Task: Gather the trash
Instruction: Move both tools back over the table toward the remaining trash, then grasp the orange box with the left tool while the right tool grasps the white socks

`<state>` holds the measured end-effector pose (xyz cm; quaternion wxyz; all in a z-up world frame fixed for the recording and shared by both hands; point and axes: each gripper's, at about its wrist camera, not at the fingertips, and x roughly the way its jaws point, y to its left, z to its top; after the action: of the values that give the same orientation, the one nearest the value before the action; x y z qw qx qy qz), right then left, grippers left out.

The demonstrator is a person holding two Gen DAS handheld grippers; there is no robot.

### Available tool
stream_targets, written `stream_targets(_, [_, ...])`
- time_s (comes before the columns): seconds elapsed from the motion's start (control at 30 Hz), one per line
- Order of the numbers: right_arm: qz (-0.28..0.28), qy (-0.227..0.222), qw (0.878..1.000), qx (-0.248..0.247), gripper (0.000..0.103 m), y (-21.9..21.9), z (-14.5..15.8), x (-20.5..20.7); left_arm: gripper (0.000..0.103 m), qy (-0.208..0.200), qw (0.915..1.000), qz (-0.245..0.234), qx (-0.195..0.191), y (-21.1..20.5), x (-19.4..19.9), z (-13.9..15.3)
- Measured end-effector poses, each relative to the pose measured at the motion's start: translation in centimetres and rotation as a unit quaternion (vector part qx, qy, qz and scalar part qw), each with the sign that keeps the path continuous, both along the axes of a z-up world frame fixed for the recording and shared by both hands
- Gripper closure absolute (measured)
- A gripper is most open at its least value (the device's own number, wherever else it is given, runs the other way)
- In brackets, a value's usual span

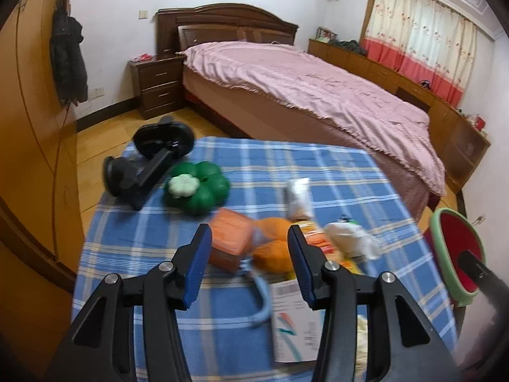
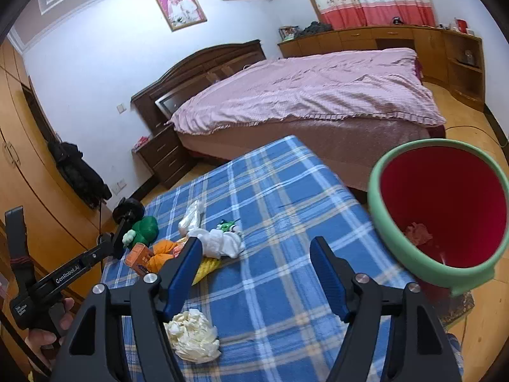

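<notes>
The left gripper [image 1: 249,248] is black, with blue pads on its two fingers [image 1: 198,261] and shiny round screws. The right gripper [image 2: 256,261] looks the same. A bare hand [image 2: 47,334] grips a black handle with white "GenRobot.AI" letters.

- Right gripper [image 2: 256,273]: jaws apart, bare plaid cloth [image 2: 286,191] ahead.
- Red bin [image 2: 423,264] rim crowds right.
- Crumpled tissue [image 2: 194,337], wrapper pile [image 2: 219,242] block left.
</notes>
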<state>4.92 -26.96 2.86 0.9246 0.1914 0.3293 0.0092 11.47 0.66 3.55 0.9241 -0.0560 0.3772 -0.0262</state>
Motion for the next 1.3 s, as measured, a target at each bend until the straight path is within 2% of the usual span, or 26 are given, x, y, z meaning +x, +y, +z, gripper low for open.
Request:
stream_targets(0.17, [0.015, 0.016, 1.0, -0.002, 0.029, 1.9, -0.9, 2.0, 0.051, 0.023, 0.9997, 0.009, 0.006, 1.7, 1.4, -1.5])
stream_targets(0.4, [0.032, 0.041, 0.999, -0.002, 0.028, 4.1, -2.3, 4.9, 0.049, 0.051, 0.9986, 0.008, -0.016, 2.8, 3.2, -3.7])
stream_targets(0.77, [0.064, 0.07, 0.995, -0.014, 0.028, 7.2, -4.7, 8.8, 0.045, 0.059, 0.9975, -0.024, -0.03, 2.0, 4.9, -5.4])
stream_targets(1.2, [0.068, 0.096, 0.993, -0.014, 0.028, 7.8, -7.2, 12.1, 0.045, 0.076, 0.9957, -0.022, -0.049, 2.0, 6.0, -7.3])
stream_targets(1.27, [0.069, 0.098, 0.993, -0.009, 0.029, 7.7, -7.5, 12.4, 0.045, 0.078, 0.9953, -0.022, -0.052, 2.0, 6.1, -7.5])
stream_targets(1.3, [0.07, 0.1, 0.993, -0.007, 0.034, 7.6, -7.7, 12.5, 0.045, 0.08, 0.9951, -0.02, -0.054, 2.1, 6.1, -7.6])
